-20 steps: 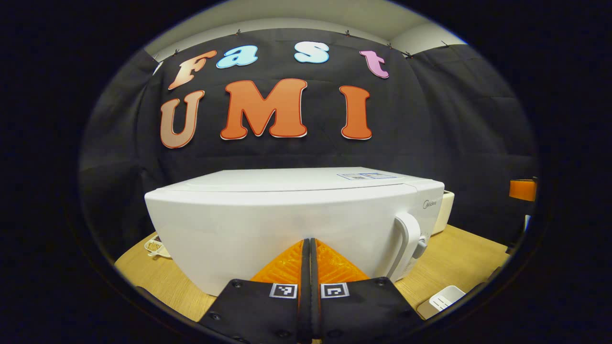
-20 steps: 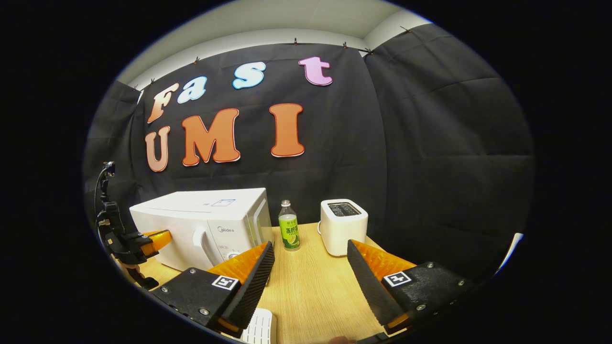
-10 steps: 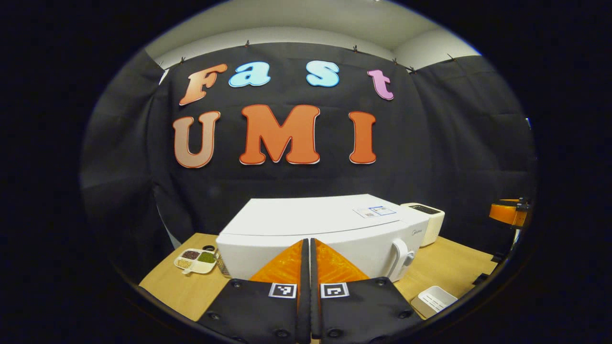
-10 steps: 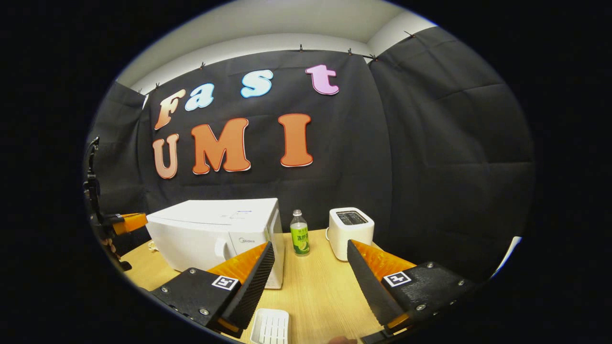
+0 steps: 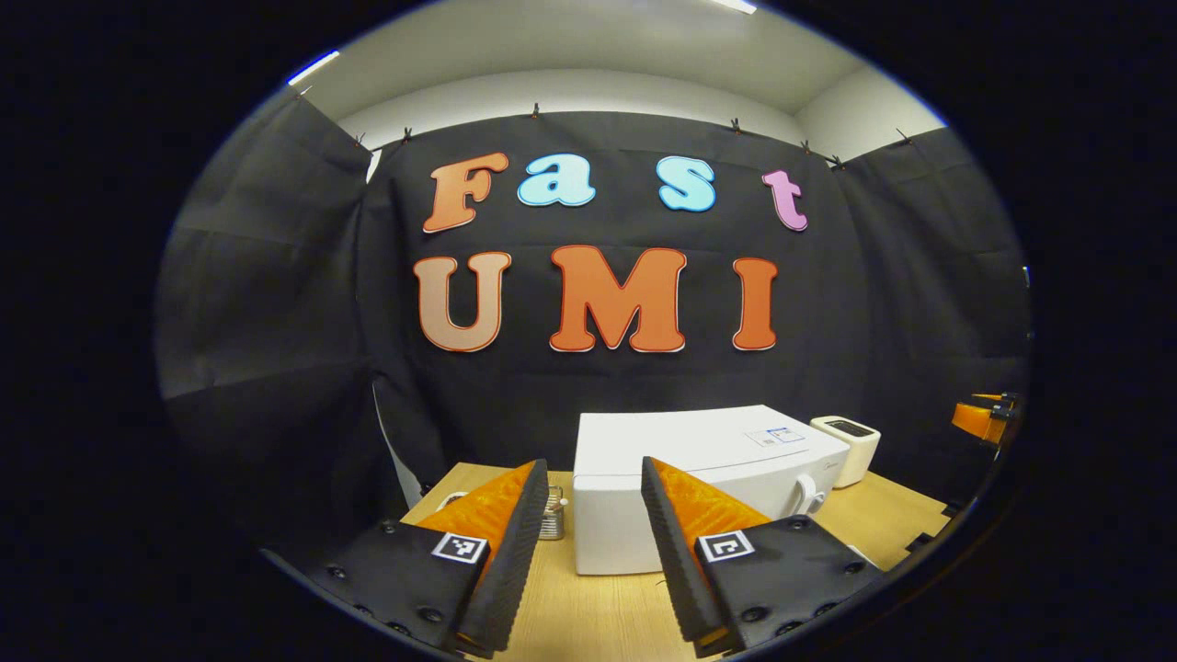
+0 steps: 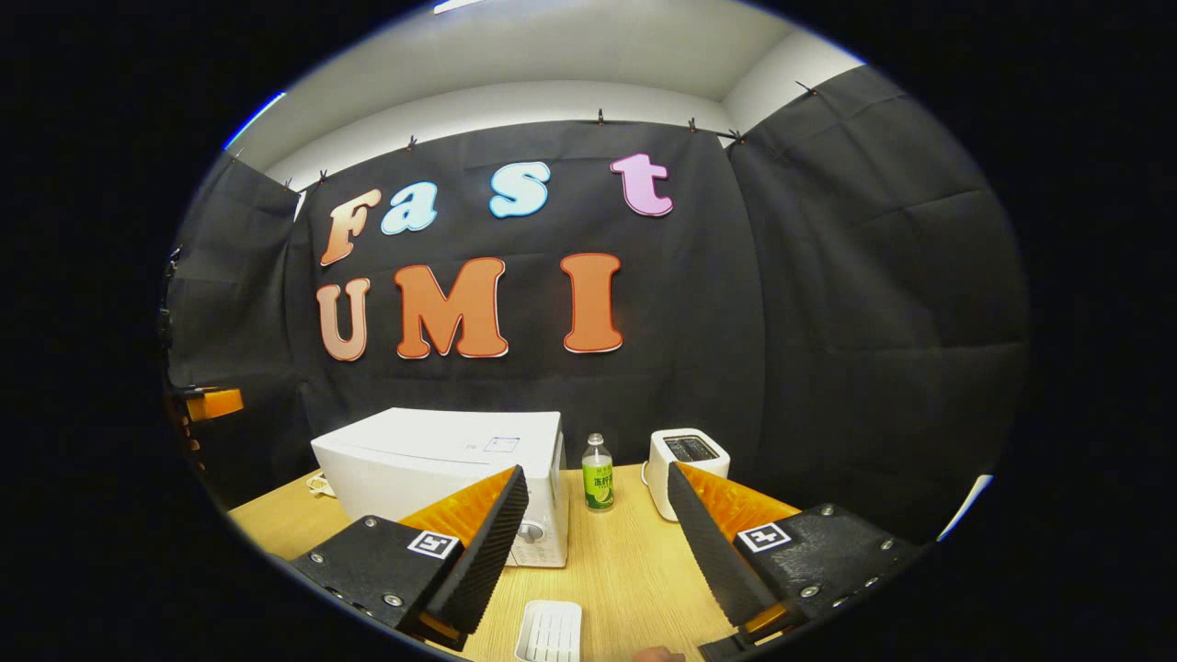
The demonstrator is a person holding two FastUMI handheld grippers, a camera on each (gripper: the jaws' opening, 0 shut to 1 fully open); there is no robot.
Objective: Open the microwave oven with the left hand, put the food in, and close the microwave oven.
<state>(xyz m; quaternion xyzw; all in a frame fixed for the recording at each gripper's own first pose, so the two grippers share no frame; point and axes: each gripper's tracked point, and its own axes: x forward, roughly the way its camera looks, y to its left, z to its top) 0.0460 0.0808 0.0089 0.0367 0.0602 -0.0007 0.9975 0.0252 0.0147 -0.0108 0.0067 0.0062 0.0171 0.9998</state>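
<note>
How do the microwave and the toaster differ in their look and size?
The microwave is a wide, low box, while the toaster is a much smaller, narrower block. The microwave has a door handle and a knob on its front, while the toaster has dark slots in its top. In the right gripper view the microwave stands left of the bottle, the toaster right of it. Both are white and stand on the table.

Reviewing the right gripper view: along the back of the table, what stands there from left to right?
microwave oven → green-labelled bottle → white toaster.
</note>
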